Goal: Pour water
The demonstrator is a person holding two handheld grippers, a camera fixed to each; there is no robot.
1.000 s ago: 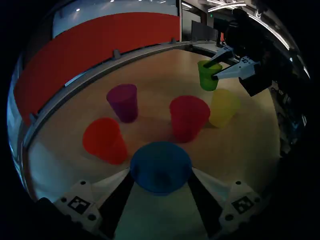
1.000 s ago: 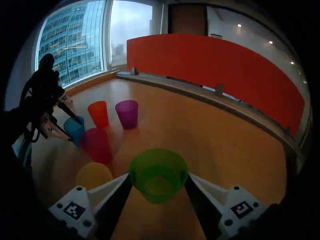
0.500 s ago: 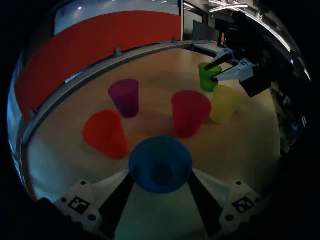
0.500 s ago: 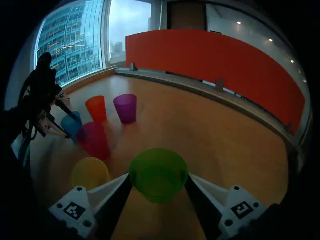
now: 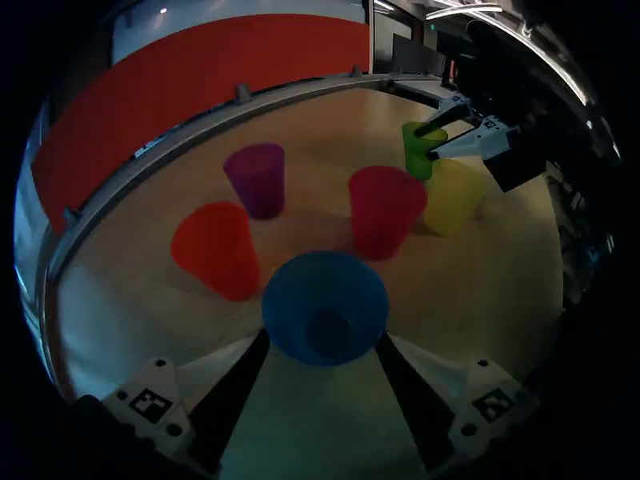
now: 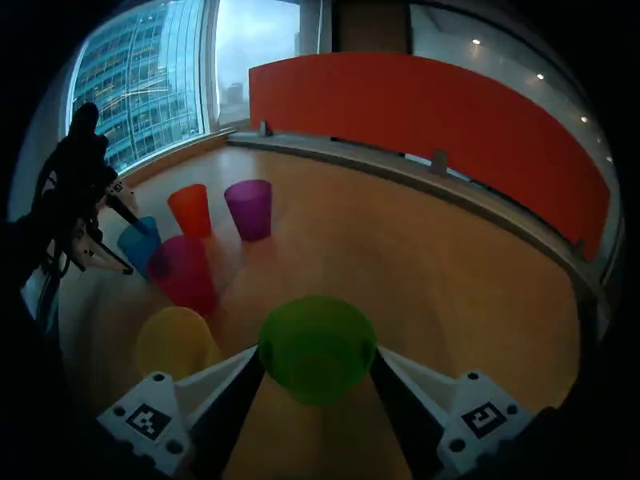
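The left gripper point(image 5: 322, 342) has both fingers pressed on the sides of a blue plastic cup point(image 5: 325, 308), its open mouth facing the camera. Just beyond it on the wooden table point(image 5: 496, 272) stand an orange cup point(image 5: 218, 250) at near left, a purple cup point(image 5: 258, 178) farther left, a dark red cup point(image 5: 384, 210) at centre and a yellow cup point(image 5: 452, 196) to its right, close beside the red one. At far right the right gripper point(image 6: 317, 358) clamps a green cup point(image 6: 317, 348) between its two fingers, next to the yellow cup. The light is dim, so whether either held cup contains water cannot be told. A red partition point(image 5: 200, 72) runs along the table's far edge.
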